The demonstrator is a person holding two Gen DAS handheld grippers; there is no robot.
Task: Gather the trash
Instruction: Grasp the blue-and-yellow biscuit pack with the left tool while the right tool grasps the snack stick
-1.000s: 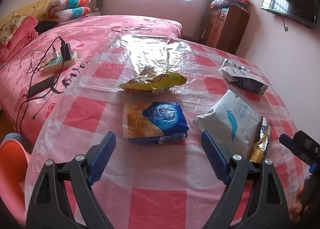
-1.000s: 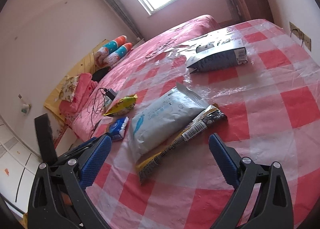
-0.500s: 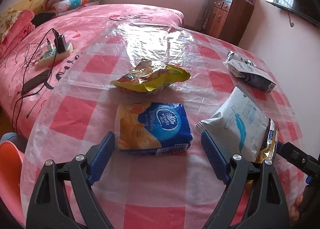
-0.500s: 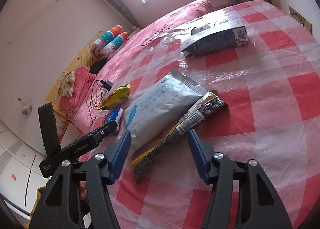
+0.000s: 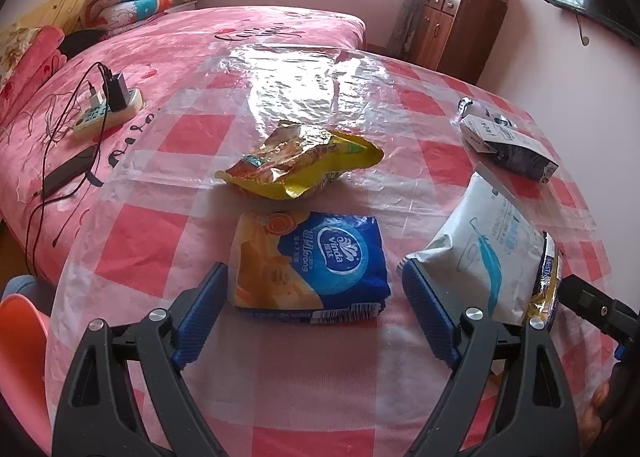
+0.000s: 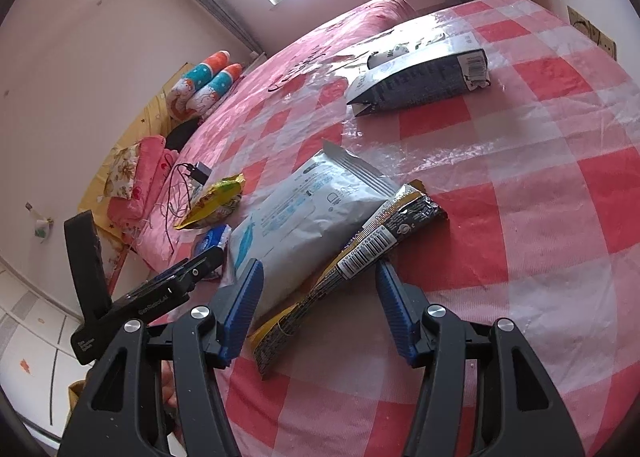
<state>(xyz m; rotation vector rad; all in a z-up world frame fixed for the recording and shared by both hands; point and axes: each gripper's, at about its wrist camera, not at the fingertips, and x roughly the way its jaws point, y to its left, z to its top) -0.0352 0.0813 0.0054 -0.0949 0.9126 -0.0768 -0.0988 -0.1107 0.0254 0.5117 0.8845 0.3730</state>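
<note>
Straddling the black-and-gold wrapper point(image 6: 348, 269) with jaws apart, the right gripper point(image 6: 318, 277) should close squarely across it; the left gripper point(image 5: 314, 277), likewise open, flanks the blue tissue pack point(image 5: 310, 263).

The left hand-held gripper point(image 5: 314, 311) points forward and slightly down, its two blue-padded fingers point(image 5: 199, 317) spread wide with nothing between them. The right hand-held gripper point(image 6: 318, 311) is also tilted down, its jaws parted but narrower than the left's, gripping nothing. Each shows at the edge of the other's view, with part of a holding hand point(image 5: 600, 409) beneath.
</note>
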